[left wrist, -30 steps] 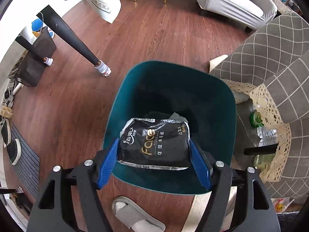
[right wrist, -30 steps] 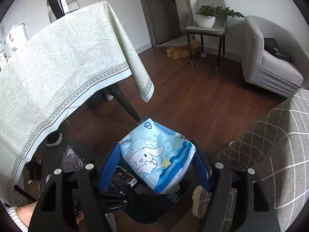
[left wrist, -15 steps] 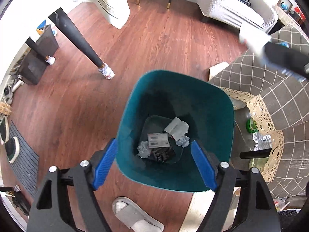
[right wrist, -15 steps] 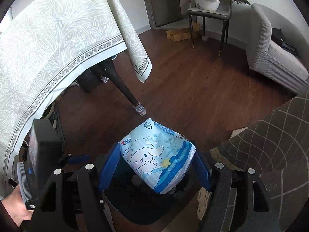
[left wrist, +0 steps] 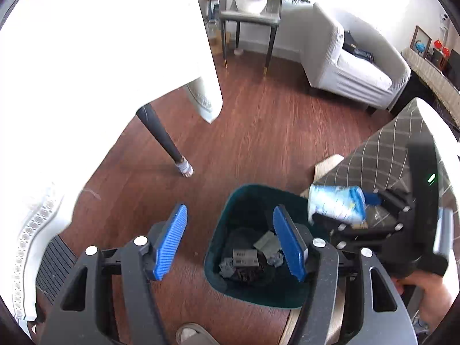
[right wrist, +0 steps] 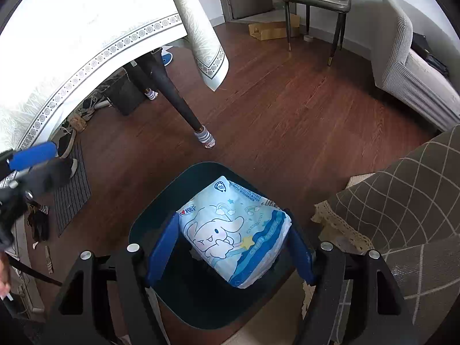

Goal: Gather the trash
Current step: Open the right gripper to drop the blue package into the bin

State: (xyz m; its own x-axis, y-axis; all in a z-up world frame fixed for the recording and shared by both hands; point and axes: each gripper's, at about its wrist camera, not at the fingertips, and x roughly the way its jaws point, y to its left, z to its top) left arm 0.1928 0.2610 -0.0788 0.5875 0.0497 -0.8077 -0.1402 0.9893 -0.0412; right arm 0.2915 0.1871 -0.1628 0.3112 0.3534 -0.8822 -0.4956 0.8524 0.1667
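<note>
Living room, dark wood floor (right wrist: 287,109); a draped table (right wrist: 86,28) at ten o'clock, a pale armchair (right wrist: 417,80) at two o'clock, a checked cushion (right wrist: 402,201) at three o'clock. A teal bin (left wrist: 230,281) stands on the floor at six o'clock in both views.

Done: the bin already holds trash (left wrist: 247,258): a black pack, a labelled box and crumpled grey paper lie on its bottom, seen in the left view.

Left tool (left wrist: 230,241): its jaws have just been closing, yet they stand apart with nothing between them; the bin shows through the gap. Its share of this drop appears finished.

Right tool (right wrist: 233,238): clamped on a blue pack (right wrist: 230,230) printed with a cartoon, blue pads pressing both its sides. The pack hangs directly over the bin's mouth, above the rim, not inside.

Left to do: release the pack into the bin. In my judgement the drop is lined up and imminent. Whether more trash remains elsewhere in the room cannot be told.
</note>
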